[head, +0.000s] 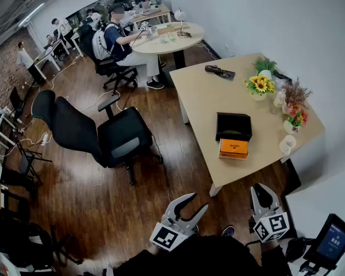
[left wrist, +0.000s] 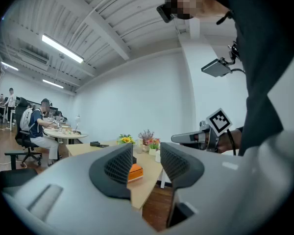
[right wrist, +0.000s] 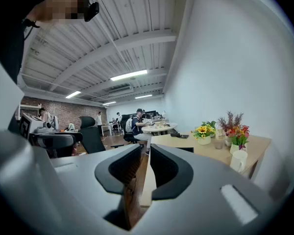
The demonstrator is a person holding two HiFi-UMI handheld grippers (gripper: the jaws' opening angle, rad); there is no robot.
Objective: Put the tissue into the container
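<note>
A flat orange packet [head: 233,148] lies on the light wooden table [head: 207,96], right in front of an open black box [head: 234,125]. Both grippers hang over the floor, short of the table's near end and well away from the two. My left gripper [head: 194,203] stands open with nothing between its fingers. In the left gripper view the orange packet [left wrist: 135,171] shows through the gap of the left gripper [left wrist: 147,163]. My right gripper [head: 263,191] is shut and empty, as the right gripper view also shows at the right gripper [right wrist: 146,165].
Yellow flowers [head: 260,85], a red bouquet [head: 296,117] and a white mug [head: 287,145] line the table's right side. A black office chair [head: 103,132] stands to the left. A person sits at a round table [head: 167,39] behind. A small screen [head: 333,237] stands at bottom right.
</note>
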